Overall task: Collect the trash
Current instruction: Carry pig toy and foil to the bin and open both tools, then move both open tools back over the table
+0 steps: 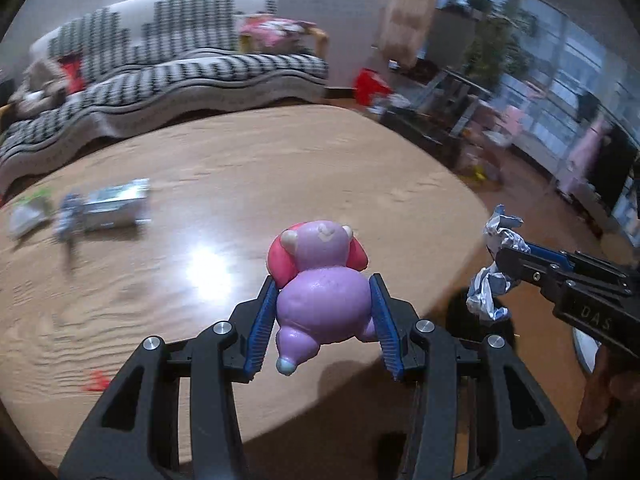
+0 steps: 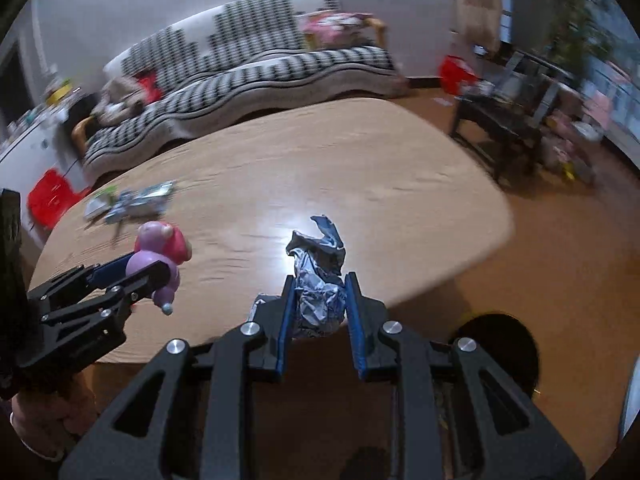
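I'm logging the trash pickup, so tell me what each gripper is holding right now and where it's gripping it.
The left gripper clamps the purple toy figure across its belly. The right gripper clamps the crumpled foil wrapper around its lower half.

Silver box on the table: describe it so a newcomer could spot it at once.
On the light wooden table, look to the far left part nearest the black-and-white patterned sofa. The shiny silver rectangular box lies flat there, between a small green-and-white packet and open tabletop; it is the longest, most reflective item there.

Bare table (image 2: 360, 168) ahead; wrappers (image 2: 132, 200) crowd its far-left side.
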A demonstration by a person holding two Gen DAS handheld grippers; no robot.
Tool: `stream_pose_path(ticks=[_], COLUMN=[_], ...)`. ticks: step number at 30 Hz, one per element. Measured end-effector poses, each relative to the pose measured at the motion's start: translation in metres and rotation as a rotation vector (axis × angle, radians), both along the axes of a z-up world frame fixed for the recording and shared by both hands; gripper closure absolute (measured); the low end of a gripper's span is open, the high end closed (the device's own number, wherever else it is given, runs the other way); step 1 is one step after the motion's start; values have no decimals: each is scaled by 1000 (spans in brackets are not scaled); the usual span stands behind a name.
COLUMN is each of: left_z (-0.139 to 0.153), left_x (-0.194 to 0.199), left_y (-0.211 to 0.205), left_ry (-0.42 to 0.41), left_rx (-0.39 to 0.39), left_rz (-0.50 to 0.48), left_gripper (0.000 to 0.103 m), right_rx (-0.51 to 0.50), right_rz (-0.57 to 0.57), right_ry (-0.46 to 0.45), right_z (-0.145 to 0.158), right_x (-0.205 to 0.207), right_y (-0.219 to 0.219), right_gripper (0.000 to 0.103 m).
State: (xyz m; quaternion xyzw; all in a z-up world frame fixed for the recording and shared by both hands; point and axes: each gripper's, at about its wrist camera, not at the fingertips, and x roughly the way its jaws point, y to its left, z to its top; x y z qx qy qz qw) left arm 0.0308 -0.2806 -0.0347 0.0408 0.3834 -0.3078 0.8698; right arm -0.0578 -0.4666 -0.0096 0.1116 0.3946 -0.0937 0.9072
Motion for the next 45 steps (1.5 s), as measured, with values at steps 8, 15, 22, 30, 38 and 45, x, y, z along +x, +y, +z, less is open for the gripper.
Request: stream_pose_path(ticks=[8, 15, 22, 30, 38, 45], left_z=[-30, -68, -95, -109, -117, -120], left_x=[-53, -85, -94, -91, -94, -96], left_y=[-121, -195, -233, -260, -271, -279], left_ry=[27, 105, 165, 195, 192, 176], left_rx=[-9, 15, 38, 48, 64, 61], left_rz=[-224, -343, -377, -403, -437, -444], left_gripper=[58, 58, 57, 57, 50, 27], right_rx=[37, 93, 124, 129, 118, 103], right_rz=[-236, -352, -404, -430, -451, -470], right_ry=[65, 135, 151, 155, 159, 138], right_z=[-34, -66, -79, -83, -85, -81], right_x=[-76, -118, -139, -148, -143, -146], right_y=[-122, -185, -213, -221, -225, -225], right_gripper=[78, 78, 78, 78, 66, 42])
